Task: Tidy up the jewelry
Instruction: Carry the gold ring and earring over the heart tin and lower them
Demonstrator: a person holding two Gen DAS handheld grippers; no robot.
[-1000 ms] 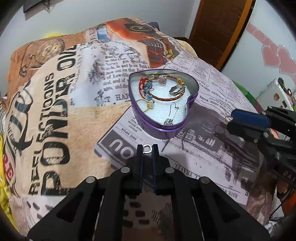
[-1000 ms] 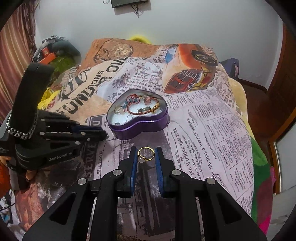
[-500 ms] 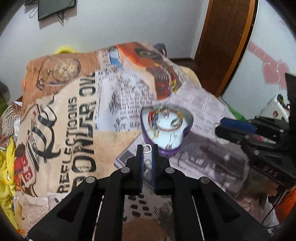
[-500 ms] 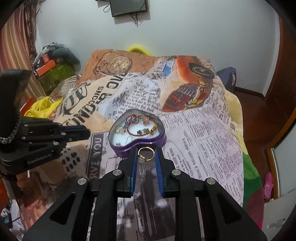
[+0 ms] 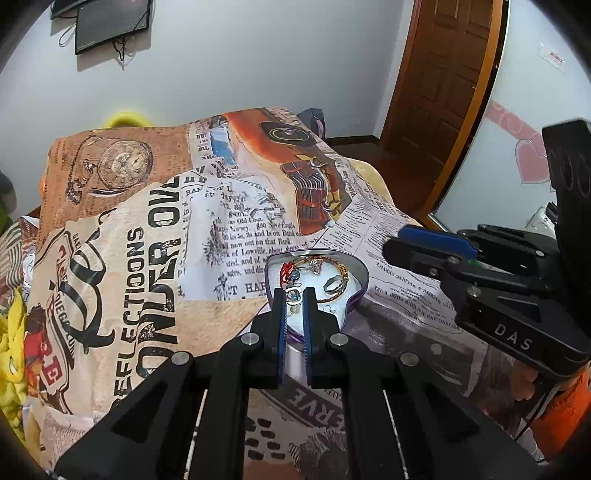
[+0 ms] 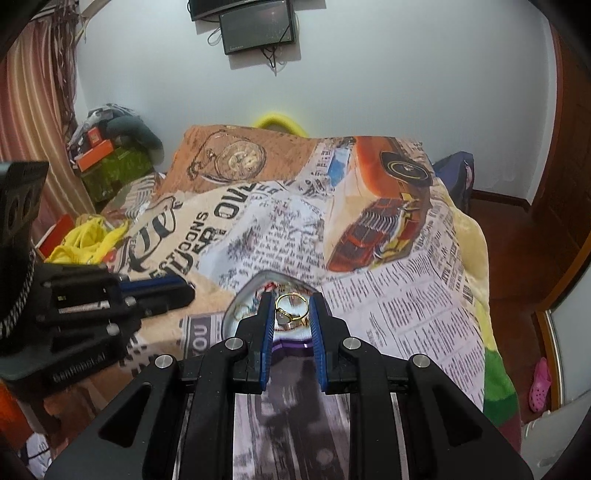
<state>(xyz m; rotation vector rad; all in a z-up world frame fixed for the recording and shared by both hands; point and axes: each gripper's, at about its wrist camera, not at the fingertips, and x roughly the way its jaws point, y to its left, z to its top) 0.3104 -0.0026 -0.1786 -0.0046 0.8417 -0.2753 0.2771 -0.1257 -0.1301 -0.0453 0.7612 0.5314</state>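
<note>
One heart-shaped purple tin [image 5: 355,300] sits mid-bed on the newsprint blanket [image 5: 129,258], several bracelets and rings inside. The left tongs [image 5: 294,295] are clenched on one small silver ring [image 5: 291,291]. The right tongs [image 6: 292,312] grasp one gold ring [image 6: 291,312] above the tin.

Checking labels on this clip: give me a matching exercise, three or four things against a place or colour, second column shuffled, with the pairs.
Things:
1. gold ring
2. heart-shaped tin
3. small silver ring
4. wall screen

Places or colours:
A. purple sides
B. between the right tongs
C. mounted above the bed
D. at the tips of the left tongs

Pairs: 1-B, 2-A, 3-D, 4-C
</note>
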